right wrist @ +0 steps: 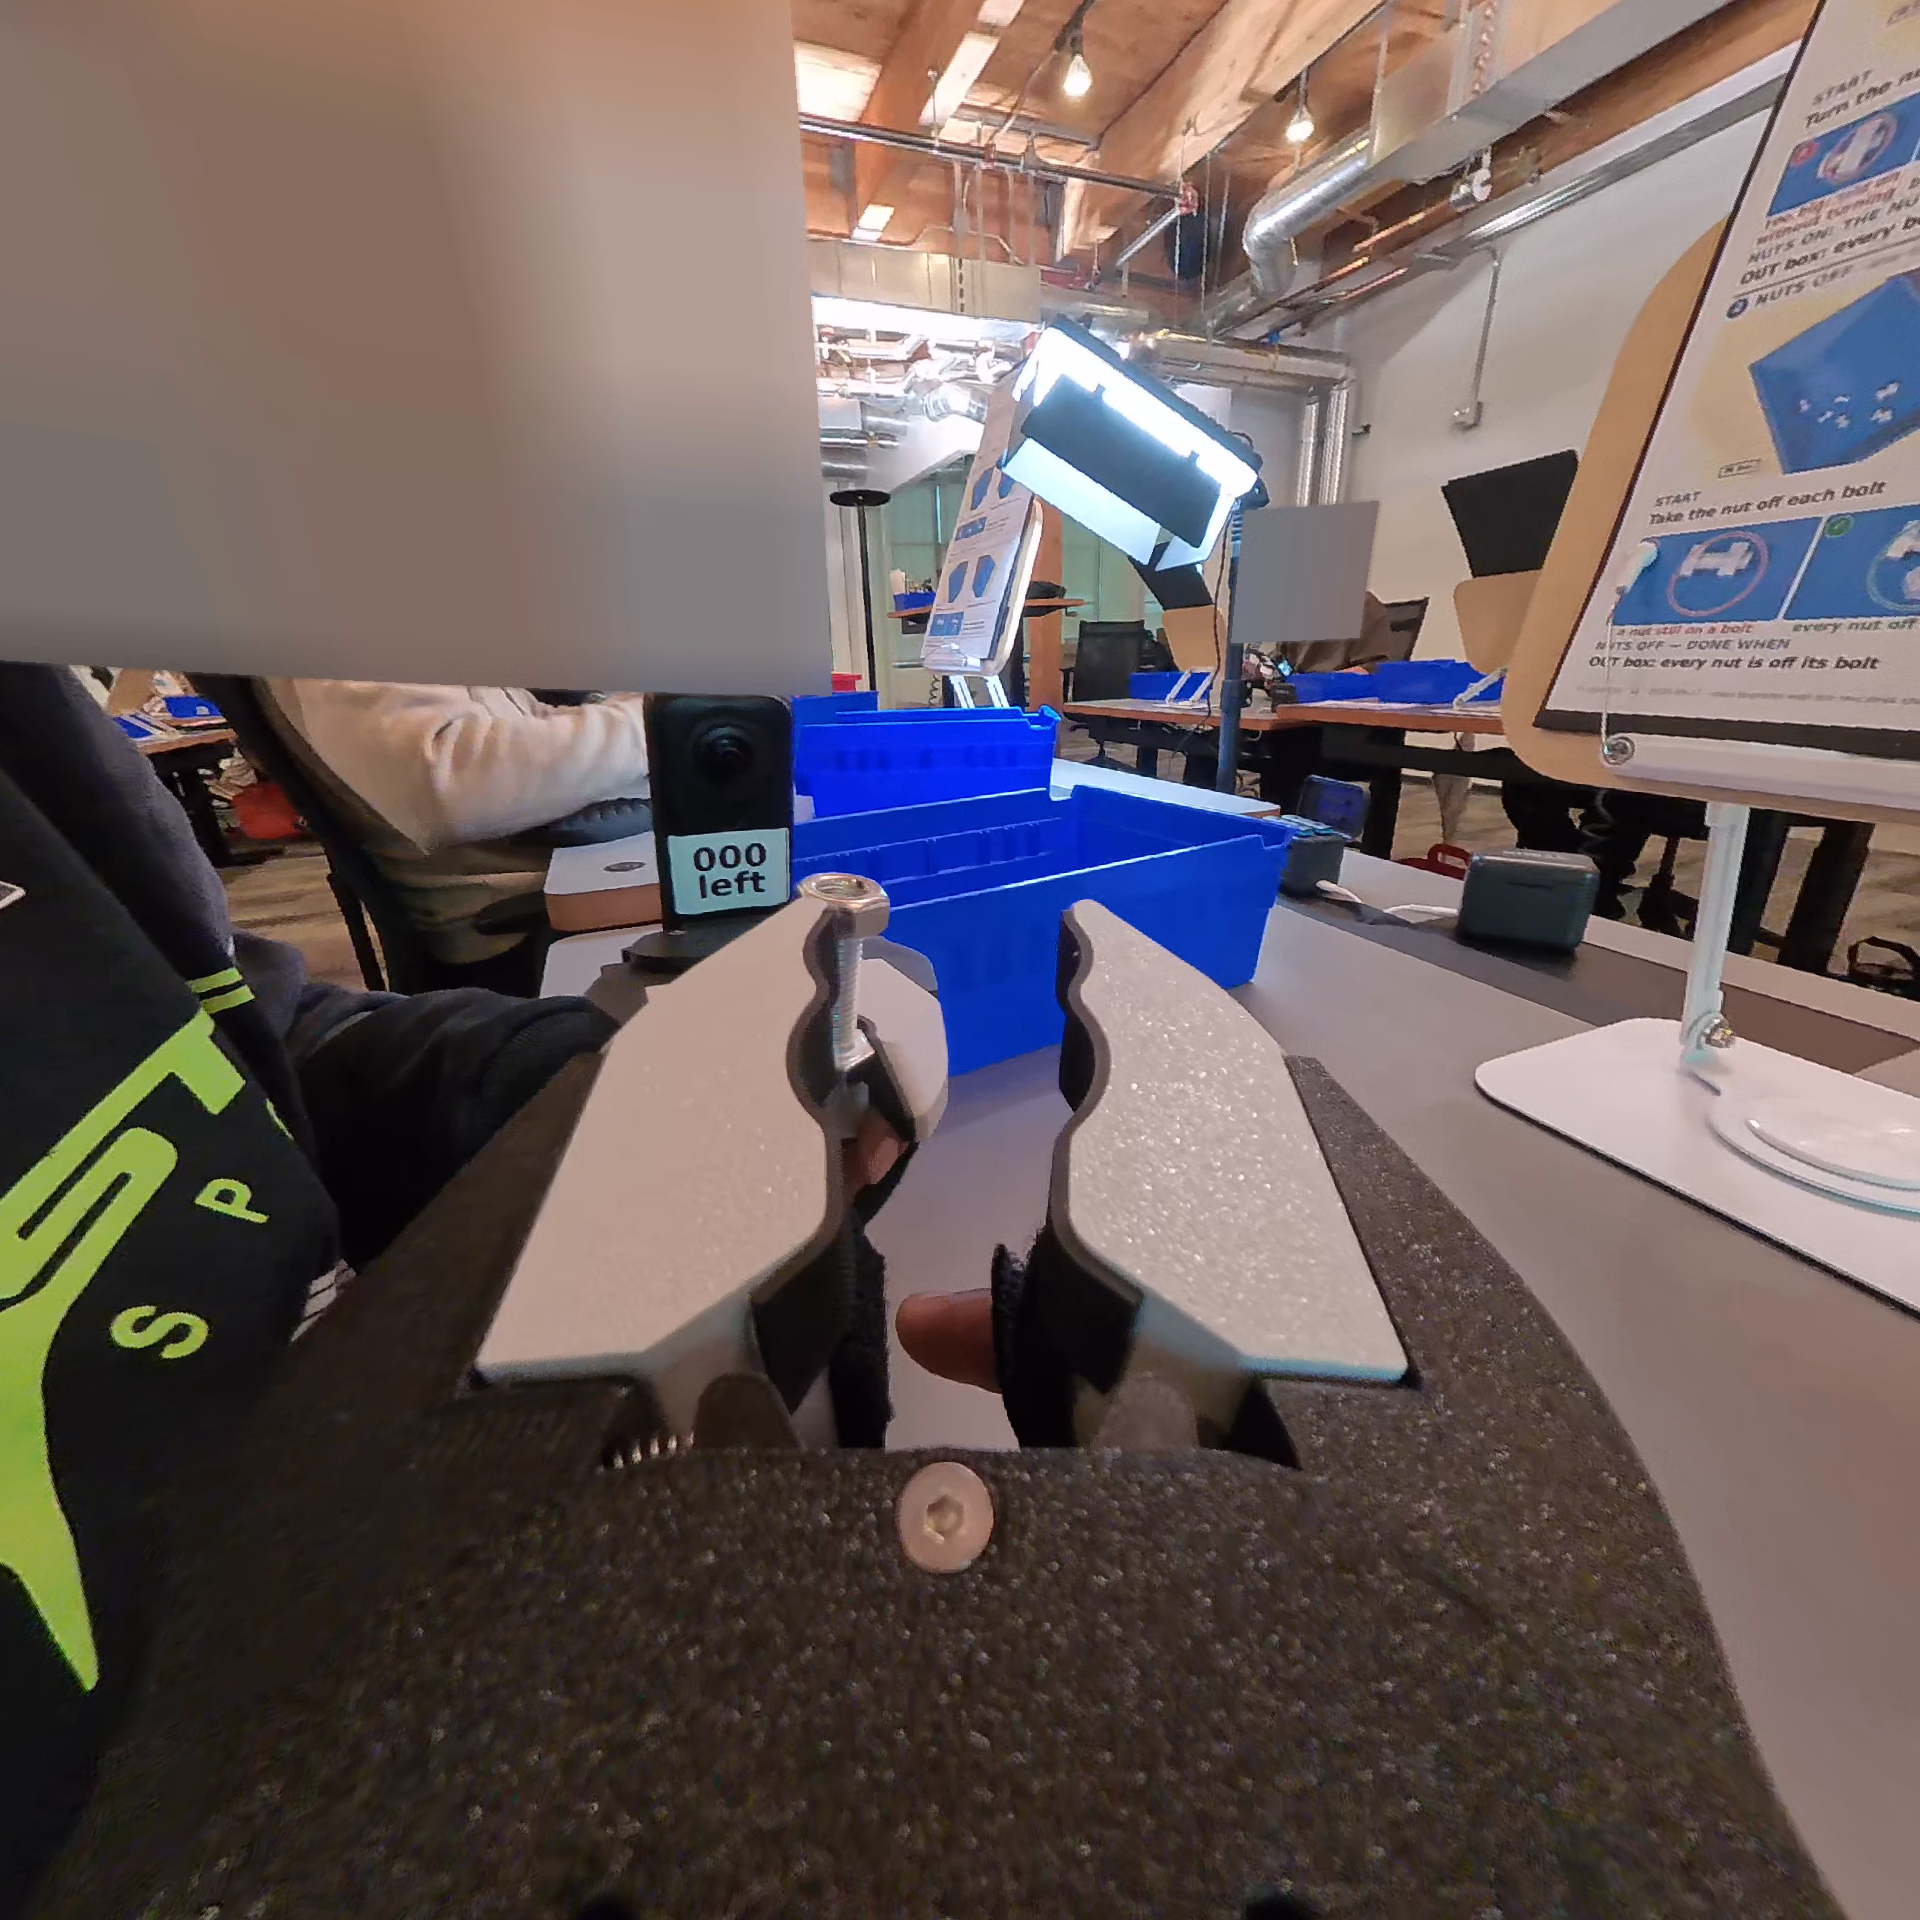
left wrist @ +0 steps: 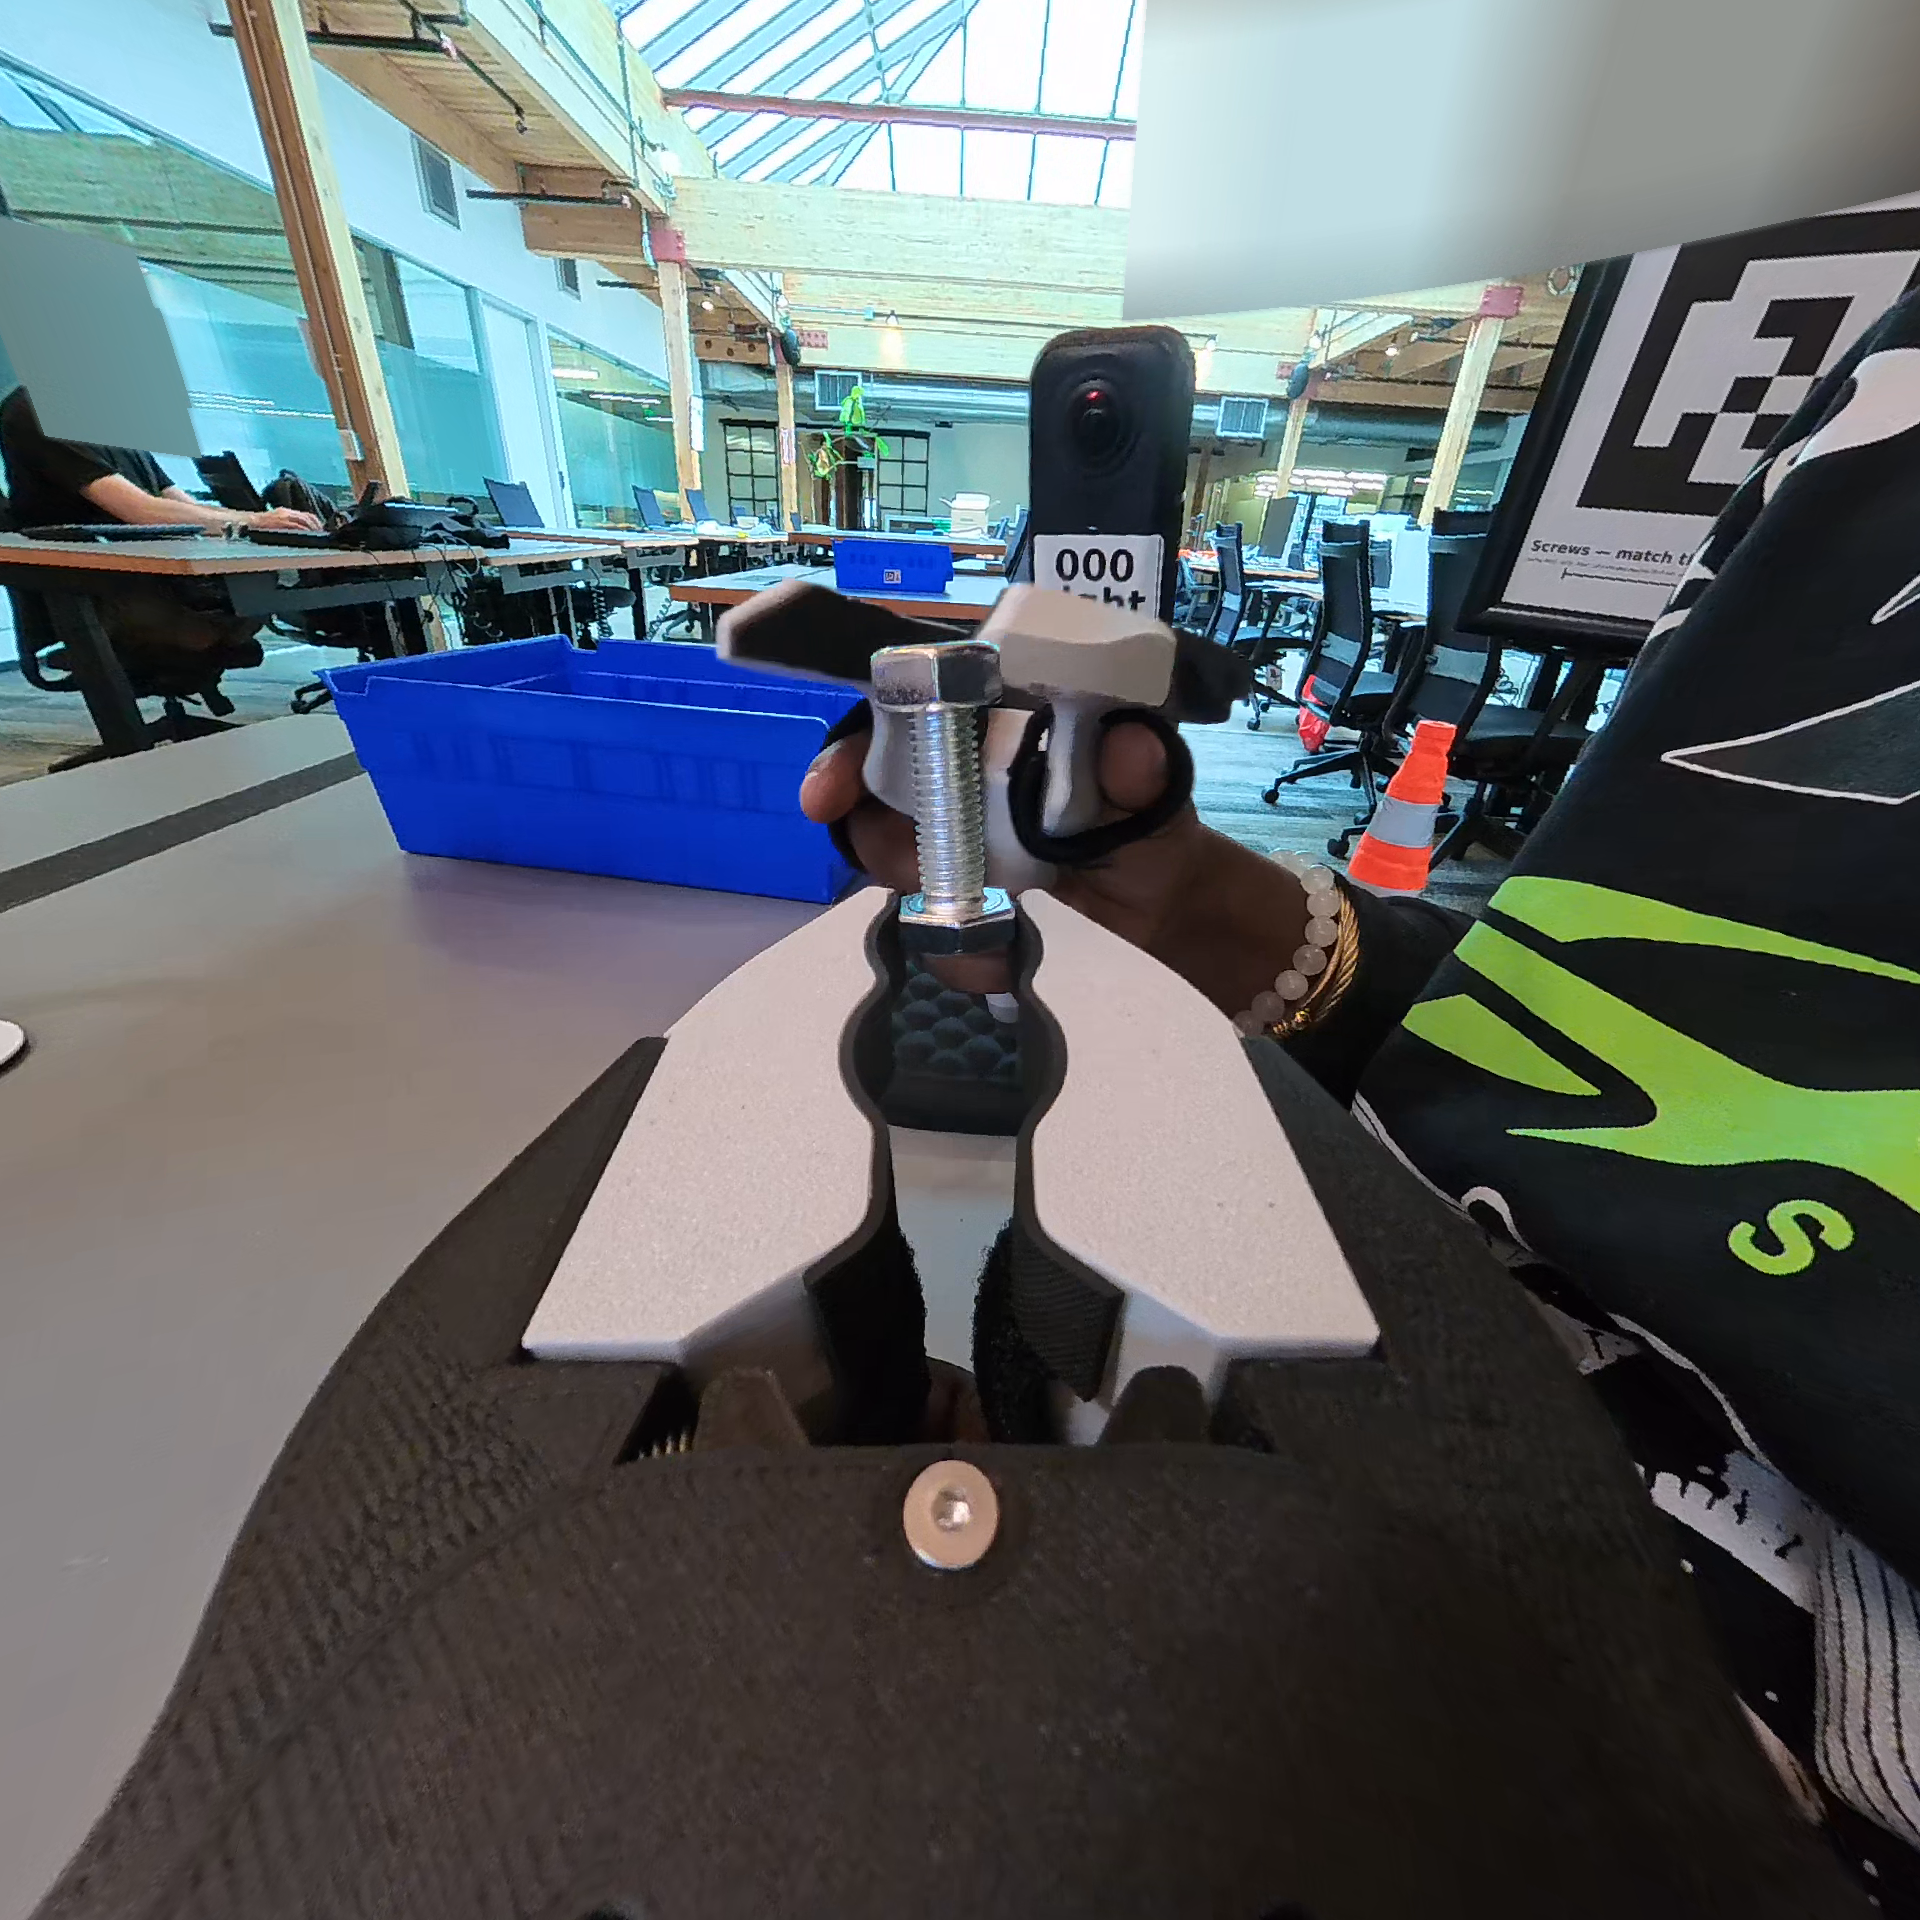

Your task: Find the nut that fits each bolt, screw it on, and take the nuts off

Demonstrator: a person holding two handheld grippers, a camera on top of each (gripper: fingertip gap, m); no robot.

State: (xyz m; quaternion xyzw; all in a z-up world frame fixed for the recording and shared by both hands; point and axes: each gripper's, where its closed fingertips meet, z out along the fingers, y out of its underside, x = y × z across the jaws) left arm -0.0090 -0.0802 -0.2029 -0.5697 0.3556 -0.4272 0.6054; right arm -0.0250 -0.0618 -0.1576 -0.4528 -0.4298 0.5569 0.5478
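A silver hex bolt (left wrist: 943, 790) stands upright in the air, head up. A silver nut (left wrist: 956, 923) sits on its lower end. My left gripper (left wrist: 956, 935) is shut on that nut at its fingertips and holds bolt and nut above the grey table (left wrist: 208, 1039). My right gripper (right wrist: 951, 925) is open, its jaws wide apart. In the right wrist view the bolt (right wrist: 847, 987) stands inside that gap, close against the left finger (right wrist: 707, 1122). In the left wrist view one right-gripper finger (left wrist: 1091, 649) sits beside the bolt head.
A blue plastic bin (left wrist: 582, 769) stands on the table behind the grippers; it also shows in the right wrist view (right wrist: 1091, 894). An instruction board on a white stand (right wrist: 1662, 1101) is at the right, small dark cases (right wrist: 1527, 899) beyond. A person's black and green sleeve (left wrist: 1662, 1039) is close by.
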